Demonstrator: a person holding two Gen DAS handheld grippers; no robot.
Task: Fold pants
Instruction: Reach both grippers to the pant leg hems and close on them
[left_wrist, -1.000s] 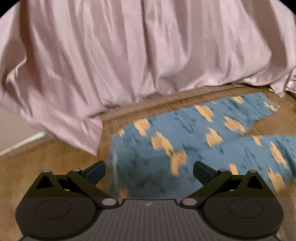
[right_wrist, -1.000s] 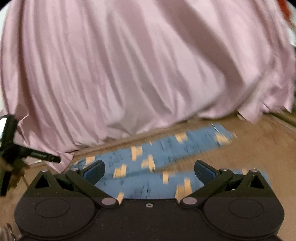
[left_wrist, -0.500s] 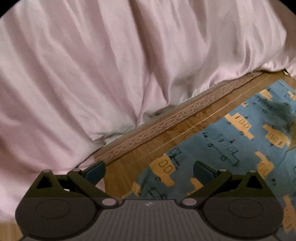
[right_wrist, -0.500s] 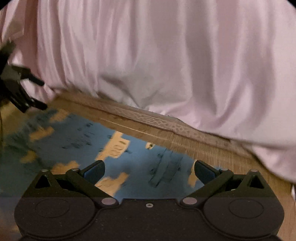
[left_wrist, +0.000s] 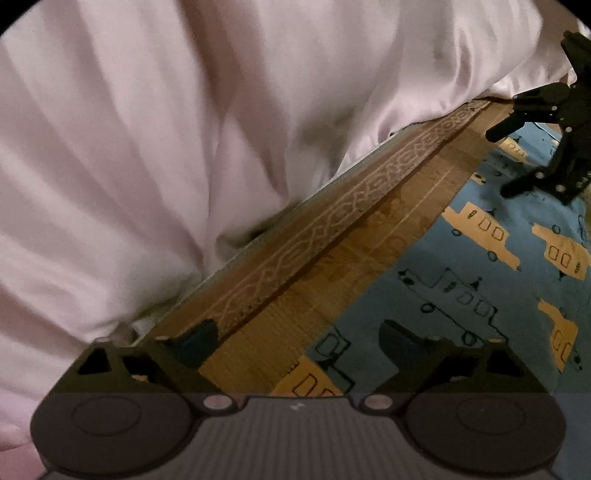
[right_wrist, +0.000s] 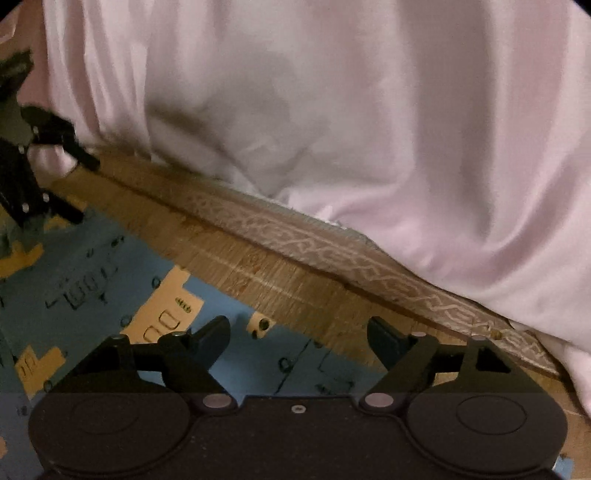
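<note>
Blue pants (left_wrist: 461, 288) flat on the wood floor (left_wrist: 332, 266), near a pink sheet (left_wrist: 184, 129).

Left gripper (left_wrist: 297, 338) and right gripper (right_wrist: 297, 332) over the pants' far edge, fingers apart, just closing a little, pinching nothing.

Pink sheet (left_wrist: 155, 140) drapes onto a woven mat (left_wrist: 332, 273) with patterned border (right_wrist: 332, 251)

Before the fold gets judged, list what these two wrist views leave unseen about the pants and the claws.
- Pants: left wrist view cuts them off at the right edge and behind the left claw; full outline unknown.
- Right wrist view: waistband or cuff, cannot tell; the right claw body covers the near cloth.
- Contact: both claws, just closing somewhat, straddle the pants edge; touching is unclear.
- Under the pink sheet: hidden.
</note>
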